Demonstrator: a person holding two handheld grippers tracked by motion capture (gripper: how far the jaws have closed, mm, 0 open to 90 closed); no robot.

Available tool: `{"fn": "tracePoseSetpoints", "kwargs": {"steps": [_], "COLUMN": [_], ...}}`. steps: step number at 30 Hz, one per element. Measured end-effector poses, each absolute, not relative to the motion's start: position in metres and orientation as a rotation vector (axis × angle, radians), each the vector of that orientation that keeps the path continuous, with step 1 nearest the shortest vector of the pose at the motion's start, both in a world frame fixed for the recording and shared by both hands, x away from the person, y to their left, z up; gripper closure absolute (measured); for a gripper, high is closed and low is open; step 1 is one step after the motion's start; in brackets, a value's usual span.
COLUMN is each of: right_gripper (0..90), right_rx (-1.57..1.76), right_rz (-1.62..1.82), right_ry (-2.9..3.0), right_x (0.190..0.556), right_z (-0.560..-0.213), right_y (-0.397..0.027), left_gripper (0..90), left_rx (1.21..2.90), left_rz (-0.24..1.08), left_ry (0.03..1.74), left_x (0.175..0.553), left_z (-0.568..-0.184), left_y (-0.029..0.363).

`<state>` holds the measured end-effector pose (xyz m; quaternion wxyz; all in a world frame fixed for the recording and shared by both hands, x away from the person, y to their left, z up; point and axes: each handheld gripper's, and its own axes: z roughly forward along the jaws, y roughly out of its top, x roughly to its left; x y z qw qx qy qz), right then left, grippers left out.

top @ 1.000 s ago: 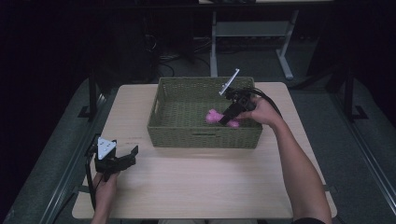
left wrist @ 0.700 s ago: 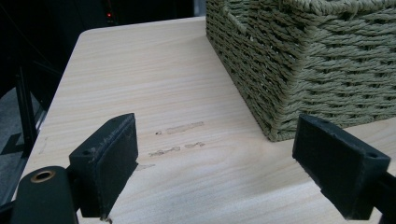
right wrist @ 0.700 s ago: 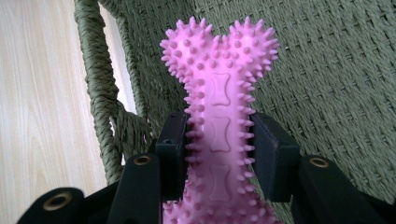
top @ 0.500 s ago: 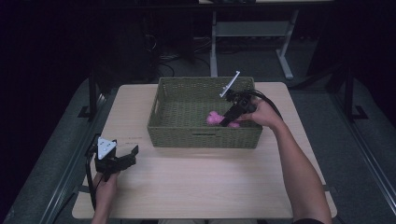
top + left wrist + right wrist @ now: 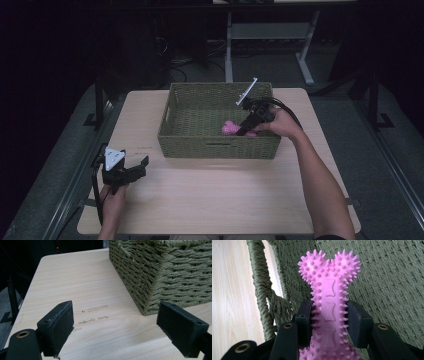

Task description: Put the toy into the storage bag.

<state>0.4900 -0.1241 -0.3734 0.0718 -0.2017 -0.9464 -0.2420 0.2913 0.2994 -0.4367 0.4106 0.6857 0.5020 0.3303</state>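
Pinching the pink spiky bone toy [image 5: 329, 307] by its shaft, your right claw [image 5: 248, 125] holds it inside the green woven basket [image 5: 218, 145] (near its right front wall). Your left claw [image 5: 135, 169] rests on the desk [image 5: 225, 195], spread, gripping nothing.

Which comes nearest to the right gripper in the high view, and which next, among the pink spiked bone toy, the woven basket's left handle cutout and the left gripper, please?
1. Pink spiked bone toy: clamped in the right gripper, inside the basket.
2. Left handle cutout: across the basket, in its left wall.
3. Left gripper: farthest, over the table's near-left part, outside the basket.
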Motion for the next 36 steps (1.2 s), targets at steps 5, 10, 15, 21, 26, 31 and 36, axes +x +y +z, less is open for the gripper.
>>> {"fn": "tracePoseSetpoints", "kwargs": {"steps": [5, 10, 15, 21, 26, 31, 36], "right_gripper": [57.7, 57.7, 57.5, 52.5, 51.0, 49.8, 47.8], "right_rx": [-0.61, -0.606, -0.614, -0.643, -0.656, -0.666, -0.67], "right_rz": [-0.738, -0.746, -0.753, -0.778, -0.775, -0.791, -0.812], "right_ry": [-2.841, -2.837, -2.838, -2.821, -2.823, -2.822, -2.829], "right_x": [0.49, 0.491, 0.492, 0.493, 0.493, 0.492, 0.489], "right_z": [-0.372, -0.372, -0.369, -0.368, -0.368, -0.366, -0.36], "right_y": [-0.124, -0.124, -0.123, -0.123, -0.126, -0.129, -0.131], "left_gripper": [13.7, 13.7, 13.7, 13.7, 13.7, 13.7, 13.7], "left_rx": [1.731, 1.731, 1.73, 1.725, 1.729, 1.731, 1.733], "left_rz": [0.833, 0.833, 0.834, 0.831, 0.83, 0.827, 0.825], "left_ry": [1.262, 1.261, 1.264, 1.266, 1.262, 1.264, 1.259], "left_x": [0.292, 0.292, 0.292, 0.292, 0.292, 0.293, 0.291], "left_z": [-0.437, -0.437, -0.437, -0.437, -0.437, -0.437, -0.437], "left_y": [0.299, 0.299, 0.299, 0.299, 0.299, 0.299, 0.298]}}
